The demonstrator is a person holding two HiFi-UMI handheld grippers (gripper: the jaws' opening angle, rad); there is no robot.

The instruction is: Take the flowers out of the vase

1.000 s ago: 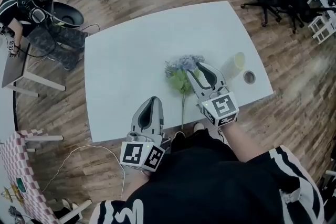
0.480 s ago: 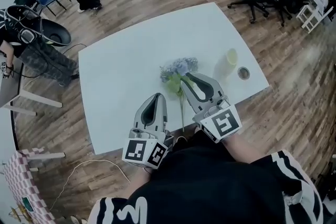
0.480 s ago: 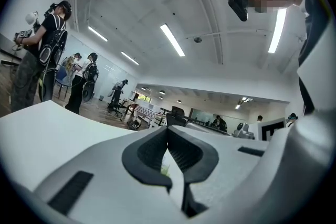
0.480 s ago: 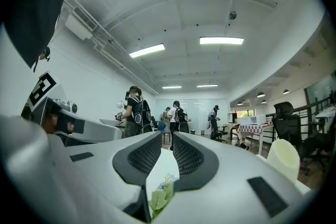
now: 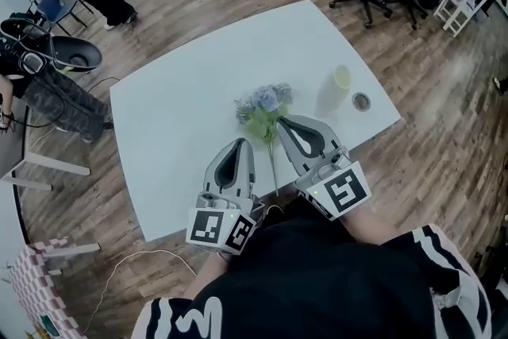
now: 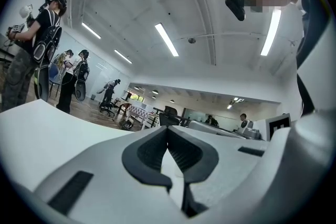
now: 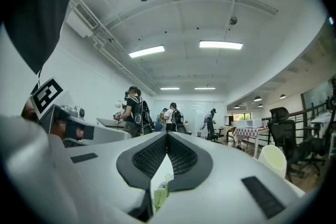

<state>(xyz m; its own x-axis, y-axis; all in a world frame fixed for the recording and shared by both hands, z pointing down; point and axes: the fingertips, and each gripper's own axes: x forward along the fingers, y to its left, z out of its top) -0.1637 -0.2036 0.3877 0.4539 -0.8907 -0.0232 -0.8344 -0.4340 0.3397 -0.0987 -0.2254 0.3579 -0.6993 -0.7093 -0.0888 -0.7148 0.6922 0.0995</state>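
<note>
Flowers (image 5: pixel 264 109) lie just ahead of the right tongs (image 5: pixel 279 121), right of the left tongs (image 5: pixel 238 145). Both tongs are pressed together, empty; the right just closed.

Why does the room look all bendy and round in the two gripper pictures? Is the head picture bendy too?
Left gripper view: a very wide lens bends the straight ceiling lights into arcs and leaves the corners dark. Right gripper view: the same bulge and dark corners. Head view: bendy too, but less. The table's edges bow outward, while the flowers look fairly sharp.
</note>
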